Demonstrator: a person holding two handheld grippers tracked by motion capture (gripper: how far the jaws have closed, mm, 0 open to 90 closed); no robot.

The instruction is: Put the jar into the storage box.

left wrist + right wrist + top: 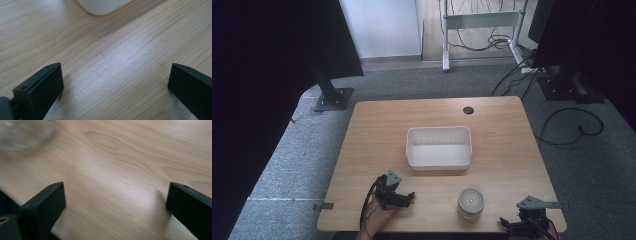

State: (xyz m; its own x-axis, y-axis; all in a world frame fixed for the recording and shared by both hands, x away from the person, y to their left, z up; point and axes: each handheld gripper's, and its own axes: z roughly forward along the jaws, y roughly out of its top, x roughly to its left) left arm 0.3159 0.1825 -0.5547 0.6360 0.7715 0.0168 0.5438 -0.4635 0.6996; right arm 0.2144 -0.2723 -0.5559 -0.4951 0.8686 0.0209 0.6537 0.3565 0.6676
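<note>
Both grippers gape (left gripper [404, 199], right gripper [512, 225]) flanking jar [471, 202] near table edge [437, 230].

A light wooden table [372, 130] stood on grey carpet [287, 150], a dark round hole [468, 110] near its far edge. Beyond it a white desk frame [479, 20] rose among loose black cables [492, 40], and a black stand base [333, 99] sat far left

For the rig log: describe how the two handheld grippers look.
Both are black. The left gripper carries a grey three-cornered plate and trails a black cable; the right gripper has the same plate. Each has two blocky black jaws with small screw holes.
</note>
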